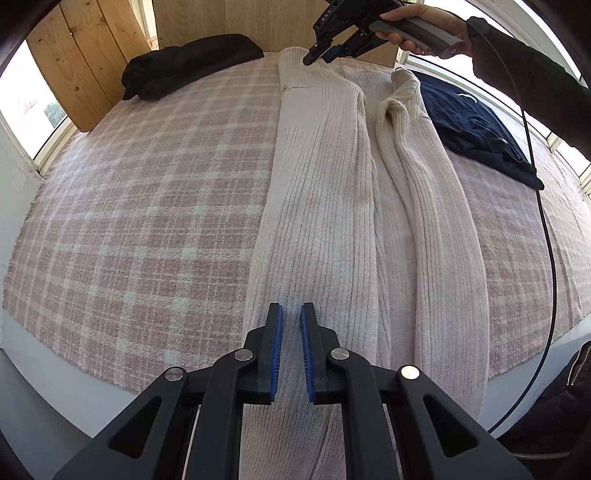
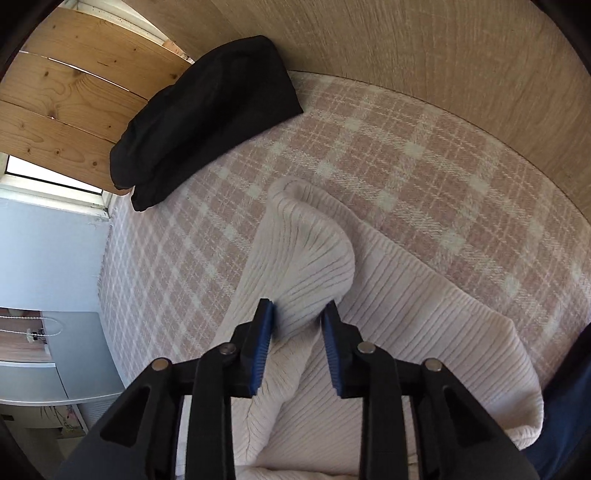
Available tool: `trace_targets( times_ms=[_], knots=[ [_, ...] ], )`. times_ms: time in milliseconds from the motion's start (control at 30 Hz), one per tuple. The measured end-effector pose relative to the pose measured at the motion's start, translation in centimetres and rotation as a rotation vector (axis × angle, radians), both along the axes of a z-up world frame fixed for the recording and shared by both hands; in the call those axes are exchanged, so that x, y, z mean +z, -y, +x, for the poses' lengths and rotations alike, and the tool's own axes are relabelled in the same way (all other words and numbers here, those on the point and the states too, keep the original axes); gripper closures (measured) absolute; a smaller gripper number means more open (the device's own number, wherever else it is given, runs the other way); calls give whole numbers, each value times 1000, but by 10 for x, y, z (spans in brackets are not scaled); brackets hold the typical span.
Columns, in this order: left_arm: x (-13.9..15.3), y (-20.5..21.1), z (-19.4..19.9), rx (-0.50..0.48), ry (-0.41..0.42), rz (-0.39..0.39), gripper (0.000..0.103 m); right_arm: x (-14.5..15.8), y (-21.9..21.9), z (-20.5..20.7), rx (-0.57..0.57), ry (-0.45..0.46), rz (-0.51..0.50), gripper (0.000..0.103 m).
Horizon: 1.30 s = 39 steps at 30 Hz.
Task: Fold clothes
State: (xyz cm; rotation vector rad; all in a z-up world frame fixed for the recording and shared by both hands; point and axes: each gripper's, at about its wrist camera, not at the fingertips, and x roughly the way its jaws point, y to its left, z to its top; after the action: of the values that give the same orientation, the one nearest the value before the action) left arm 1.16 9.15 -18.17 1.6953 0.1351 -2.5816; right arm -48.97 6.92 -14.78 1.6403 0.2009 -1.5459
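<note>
The left gripper (image 1: 291, 314) points down at the near end of the cream sweater (image 1: 325, 192), its blue pads (image 1: 277, 354) nearly together with only a slim gap between them; nothing shows pinched there, and the knit lies flat beneath. The right gripper (image 2: 299, 314) stands at the far end, its jaws narrow and closed on a raised fold of the sweater (image 2: 306, 258), the ribbed cloth bunched between the pads (image 2: 260, 350). In the left wrist view a hand (image 1: 417, 27) holds that gripper (image 1: 321, 55) over the sweater's far edge. The sweater lies lengthwise on a pink plaid blanket (image 1: 147, 192), a sleeve folded along its right side. A black garment (image 1: 192, 64) lies at the far left, a navy one (image 1: 476, 125) just beside the sweater on the right.
</note>
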Motion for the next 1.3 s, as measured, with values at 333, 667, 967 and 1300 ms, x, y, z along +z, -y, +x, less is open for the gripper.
trace_targets(
  times_ms=[333,667,967,1300],
  knots=[
    [-17,-19,-18,-4,4,6,93,0,5,0,70,-156,121,84],
    [-20,-6,-34,1,7,12,92,56,38,29,218,-422,79,79],
    [-8,-5,-18,19,-38,-3,87,54,35,41,264,-403,85,78],
    [28,-67,-21,-161,-90,27,87,67,-127,53,118,-253,189,78]
  ],
)
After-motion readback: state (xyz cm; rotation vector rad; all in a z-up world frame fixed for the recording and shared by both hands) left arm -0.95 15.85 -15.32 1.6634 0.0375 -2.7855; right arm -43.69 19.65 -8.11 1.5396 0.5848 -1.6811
